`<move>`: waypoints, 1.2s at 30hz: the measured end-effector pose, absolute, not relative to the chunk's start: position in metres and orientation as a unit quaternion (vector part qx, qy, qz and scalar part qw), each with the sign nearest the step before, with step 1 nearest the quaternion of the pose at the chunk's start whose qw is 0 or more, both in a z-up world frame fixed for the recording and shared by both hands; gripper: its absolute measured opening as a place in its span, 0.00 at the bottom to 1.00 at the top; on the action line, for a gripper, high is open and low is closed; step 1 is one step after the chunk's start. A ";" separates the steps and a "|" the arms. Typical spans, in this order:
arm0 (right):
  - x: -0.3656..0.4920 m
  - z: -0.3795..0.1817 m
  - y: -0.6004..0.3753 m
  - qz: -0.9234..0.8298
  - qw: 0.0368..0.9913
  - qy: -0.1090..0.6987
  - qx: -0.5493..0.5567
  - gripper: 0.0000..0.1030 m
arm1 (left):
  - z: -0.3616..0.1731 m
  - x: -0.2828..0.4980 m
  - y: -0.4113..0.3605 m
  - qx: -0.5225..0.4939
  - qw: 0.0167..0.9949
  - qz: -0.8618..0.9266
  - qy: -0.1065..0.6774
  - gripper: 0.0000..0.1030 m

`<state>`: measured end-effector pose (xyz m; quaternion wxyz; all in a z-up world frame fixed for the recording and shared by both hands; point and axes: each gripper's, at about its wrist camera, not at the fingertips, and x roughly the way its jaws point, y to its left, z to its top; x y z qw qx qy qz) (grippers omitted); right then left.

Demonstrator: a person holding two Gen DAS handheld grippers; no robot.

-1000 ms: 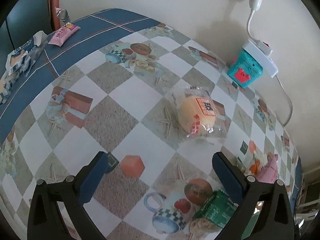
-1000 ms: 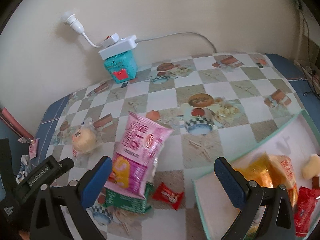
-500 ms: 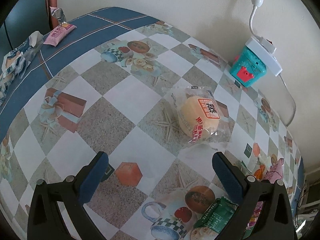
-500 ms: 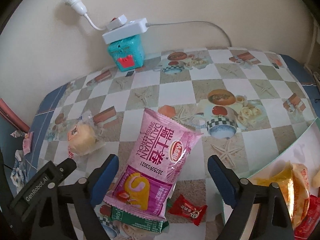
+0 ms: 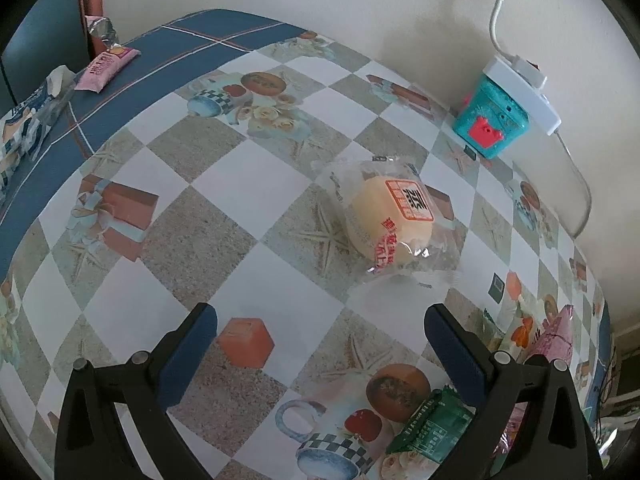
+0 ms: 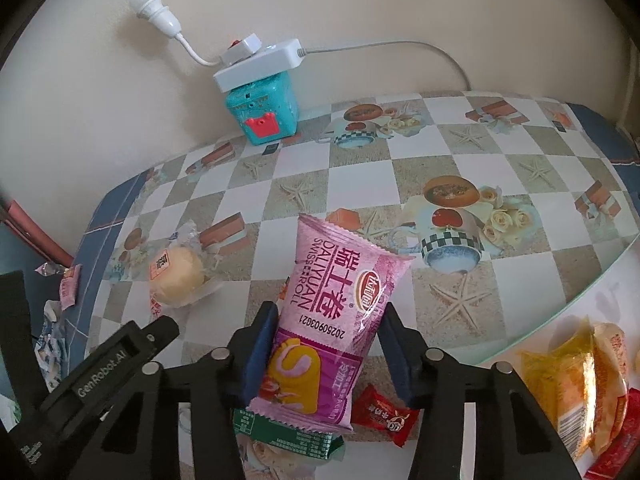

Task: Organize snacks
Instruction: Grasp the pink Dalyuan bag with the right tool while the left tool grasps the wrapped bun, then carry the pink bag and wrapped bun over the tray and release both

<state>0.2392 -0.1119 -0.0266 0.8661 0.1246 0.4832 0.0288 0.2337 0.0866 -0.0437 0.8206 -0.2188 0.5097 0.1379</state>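
Observation:
My right gripper (image 6: 330,334) is shut on a pink Swiss roll packet (image 6: 334,320), which lies over a green packet (image 6: 288,436). A small red candy (image 6: 386,414) lies beside them. A white tray (image 6: 560,320) at the right holds an orange-wrapped cake (image 6: 576,392) and red snacks. My left gripper (image 5: 320,344) is open and empty above the table, short of a clear-wrapped yellow bun (image 5: 388,220). The bun also shows in the right wrist view (image 6: 176,276). The green packet (image 5: 432,428) and the pink packet (image 5: 554,336) show at the lower right of the left wrist view.
A teal toy box (image 5: 490,128) with a white power strip (image 6: 260,66) on top stands against the wall. A small pink snack (image 5: 106,68) and a blue-white packet (image 5: 28,120) lie on the blue border at the table's far left.
My right gripper has moved in and closed its jaws on the pink Swiss roll packet. My left gripper has drifted a little, still open, with the bun ahead of it.

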 end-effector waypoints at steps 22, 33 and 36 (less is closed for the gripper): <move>0.251 -0.026 -0.128 0.038 0.861 0.491 0.125 0.46 | -0.027 0.280 0.086 -0.185 0.837 0.071 0.511 0.98; 0.255 -0.027 -0.129 0.047 0.862 0.490 0.121 0.44 | -0.035 0.312 0.066 -0.141 0.832 0.080 0.531 0.58; 0.254 -0.026 -0.129 0.047 0.862 0.490 0.122 0.44 | -0.032 0.308 0.066 -0.137 0.832 0.086 0.530 0.51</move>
